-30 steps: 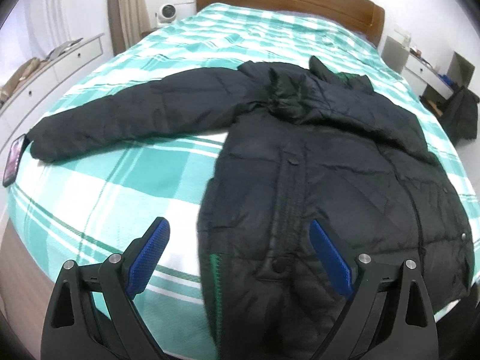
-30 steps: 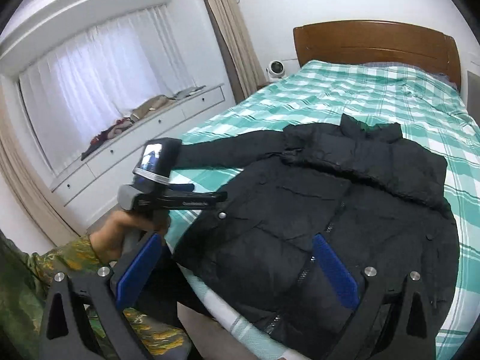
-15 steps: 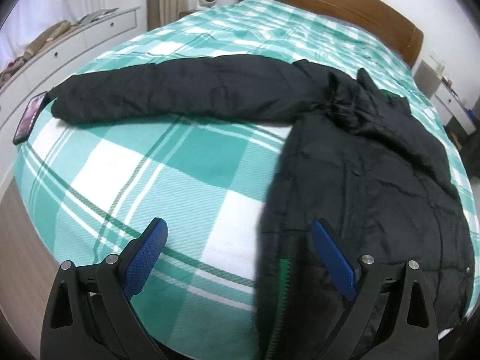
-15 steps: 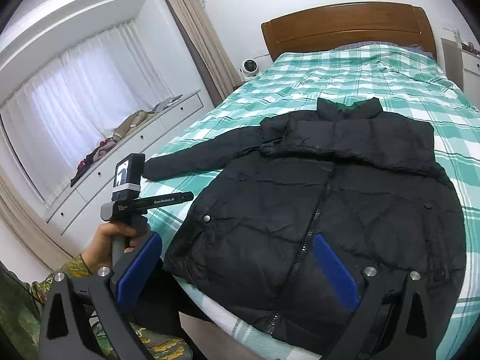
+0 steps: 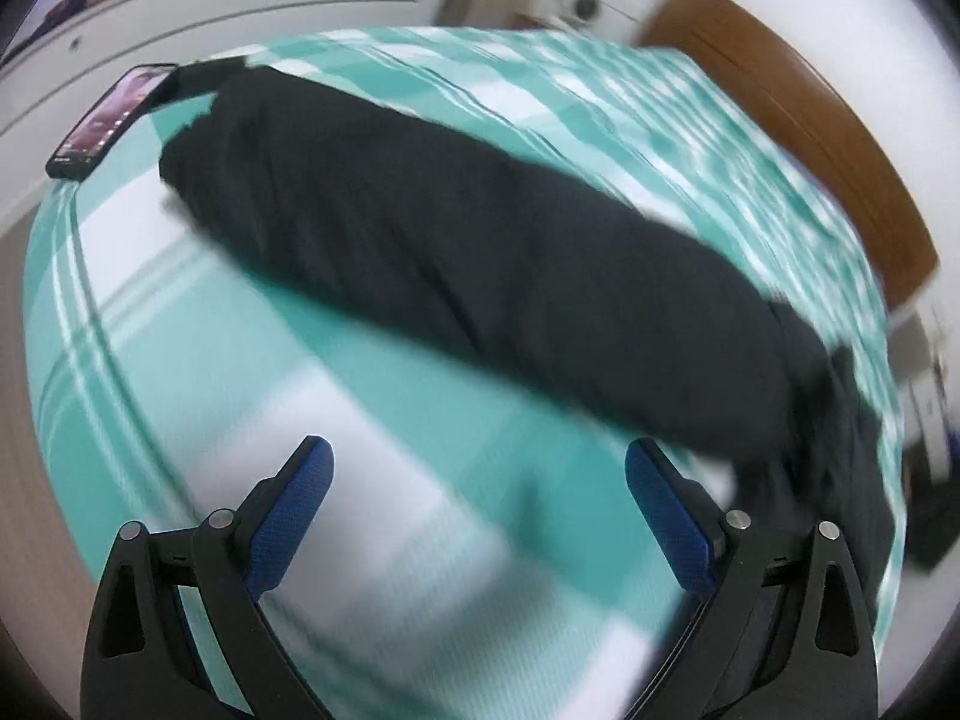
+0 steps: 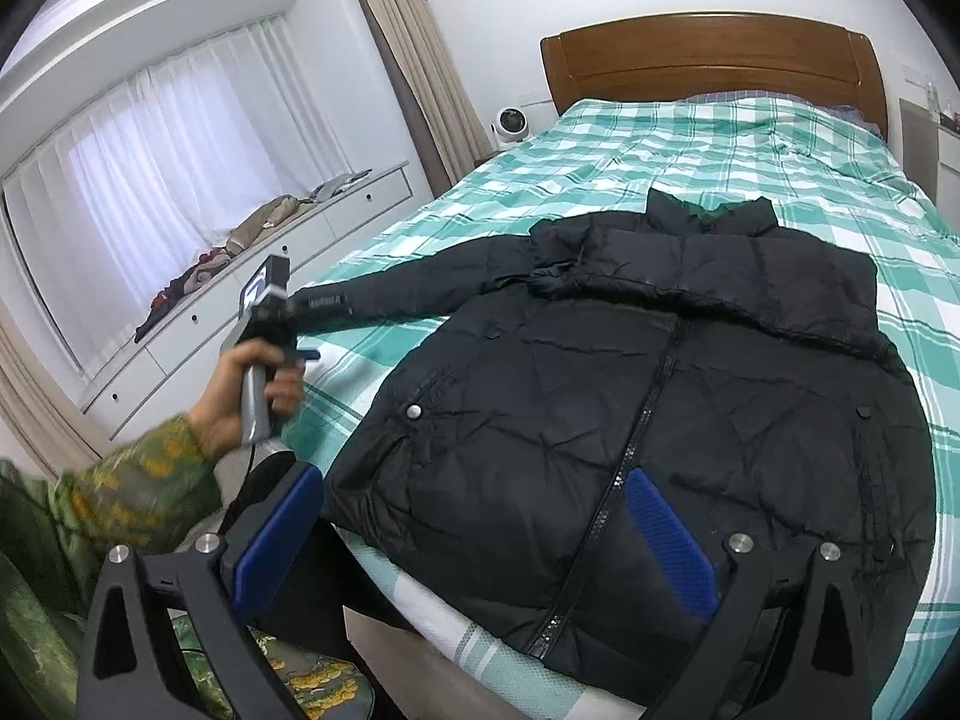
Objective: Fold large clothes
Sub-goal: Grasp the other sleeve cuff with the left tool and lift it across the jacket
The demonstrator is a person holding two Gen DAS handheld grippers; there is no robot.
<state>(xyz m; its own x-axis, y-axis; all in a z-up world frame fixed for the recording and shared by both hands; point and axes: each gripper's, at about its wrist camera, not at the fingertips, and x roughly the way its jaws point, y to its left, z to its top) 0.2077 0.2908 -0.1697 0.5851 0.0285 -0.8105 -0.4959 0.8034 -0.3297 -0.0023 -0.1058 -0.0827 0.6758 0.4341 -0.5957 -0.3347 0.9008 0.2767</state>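
Observation:
A black puffer jacket point(image 6: 648, 384) lies front up on the green checked bed point(image 6: 750, 156), zipper closed, collar toward the headboard. Its left sleeve point(image 5: 468, 246) stretches out flat toward the bed's left edge; it also shows in the right wrist view point(image 6: 420, 288). My left gripper point(image 5: 477, 480) is open and empty, hovering over the bedspread just short of the sleeve; this view is blurred. In the right wrist view the left gripper point(image 6: 306, 306) is held by a hand near the sleeve's cuff. My right gripper point(image 6: 474, 498) is open and empty above the jacket's hem.
A phone point(image 5: 111, 120) lies on the bed corner beside the sleeve's cuff. White drawers point(image 6: 252, 312) with loose clothes run along the window on the left. A wooden headboard point(image 6: 708, 66) stands at the far end. A small white fan point(image 6: 510, 123) sits by it.
My left gripper has swung left from the jacket's body to the outstretched sleeve and come closer to it. My right gripper has stayed over the hem, shifting slightly.

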